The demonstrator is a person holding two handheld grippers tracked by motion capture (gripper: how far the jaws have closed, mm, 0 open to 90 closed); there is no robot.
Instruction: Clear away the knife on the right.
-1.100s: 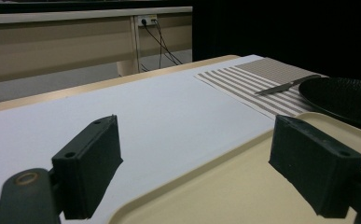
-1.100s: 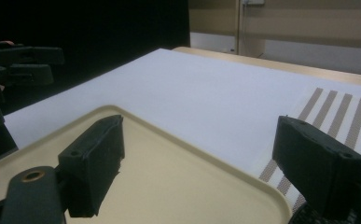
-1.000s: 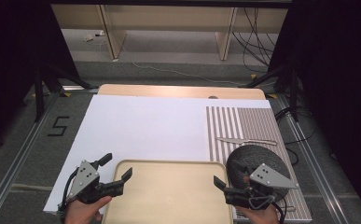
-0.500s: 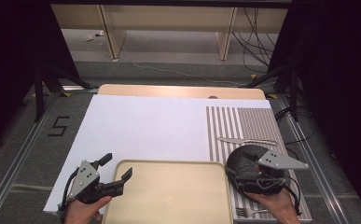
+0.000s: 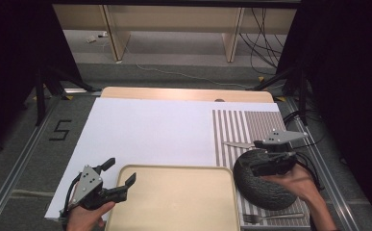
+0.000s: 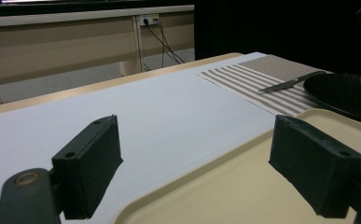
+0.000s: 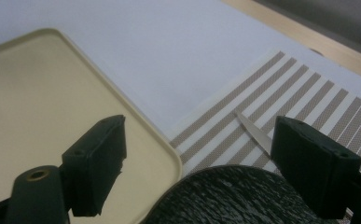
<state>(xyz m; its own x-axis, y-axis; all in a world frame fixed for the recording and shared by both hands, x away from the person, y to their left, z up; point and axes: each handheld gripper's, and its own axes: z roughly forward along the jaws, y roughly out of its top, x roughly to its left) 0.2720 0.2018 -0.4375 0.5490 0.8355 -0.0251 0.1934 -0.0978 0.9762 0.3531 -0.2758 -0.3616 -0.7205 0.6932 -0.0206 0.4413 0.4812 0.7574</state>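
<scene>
High view, left to right: left tongs [image 5: 118,174] spread wide astride the near left corner of the beige tray [image 5: 174,202], likely poised to steady or grip its rim; tray flat on the white sheet [image 5: 145,130] covering the worktop. Further right, right tongs [image 5: 258,163] released, hovering over the far rim of the black bowl [image 5: 263,185] on the striped placemat [image 5: 251,125], probably lined up for a grasp. Knife [image 5: 236,144] beyond the bowl, fork [image 5: 270,218] before it. Floor marking "5" [image 5: 60,130] legible; no brands readable.

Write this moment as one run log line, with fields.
left gripper: open, at tray corner | right gripper: open, over black bowl | knife, fork: on striped mat
</scene>
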